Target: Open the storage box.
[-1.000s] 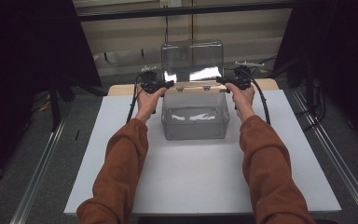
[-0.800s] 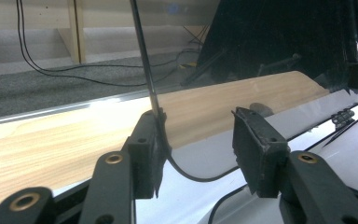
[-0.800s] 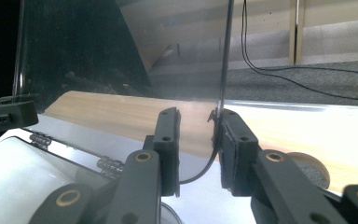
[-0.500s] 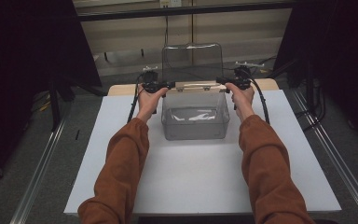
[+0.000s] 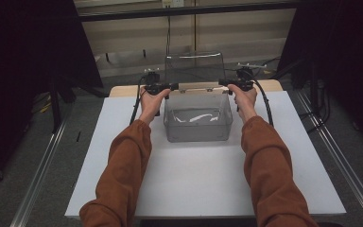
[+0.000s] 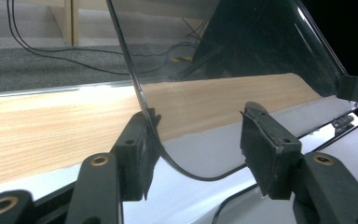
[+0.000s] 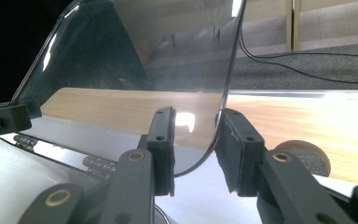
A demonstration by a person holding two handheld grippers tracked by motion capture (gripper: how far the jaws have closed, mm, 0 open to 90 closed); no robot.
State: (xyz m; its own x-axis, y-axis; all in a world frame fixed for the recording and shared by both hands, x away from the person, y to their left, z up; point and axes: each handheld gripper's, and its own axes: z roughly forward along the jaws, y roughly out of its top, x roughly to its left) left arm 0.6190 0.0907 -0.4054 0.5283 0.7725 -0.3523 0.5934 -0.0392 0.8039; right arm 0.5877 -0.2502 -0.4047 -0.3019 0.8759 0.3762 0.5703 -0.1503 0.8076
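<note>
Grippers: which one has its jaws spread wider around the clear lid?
The left gripper: its jaws gape wide about the lid, while those of the right gripper sit much closer together.

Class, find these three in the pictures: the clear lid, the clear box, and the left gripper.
lid (image 5: 194, 68), high view, middle of the raised clear panel.
box (image 5: 197, 132), high view, front wall.
left gripper (image 6: 193, 144), left gripper view, midway between its fingertips.

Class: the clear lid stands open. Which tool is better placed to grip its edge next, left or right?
Right, probably. The right tool has the lid edge between close-set pads; the left tool's pads sit wider apart, one touching.
</note>
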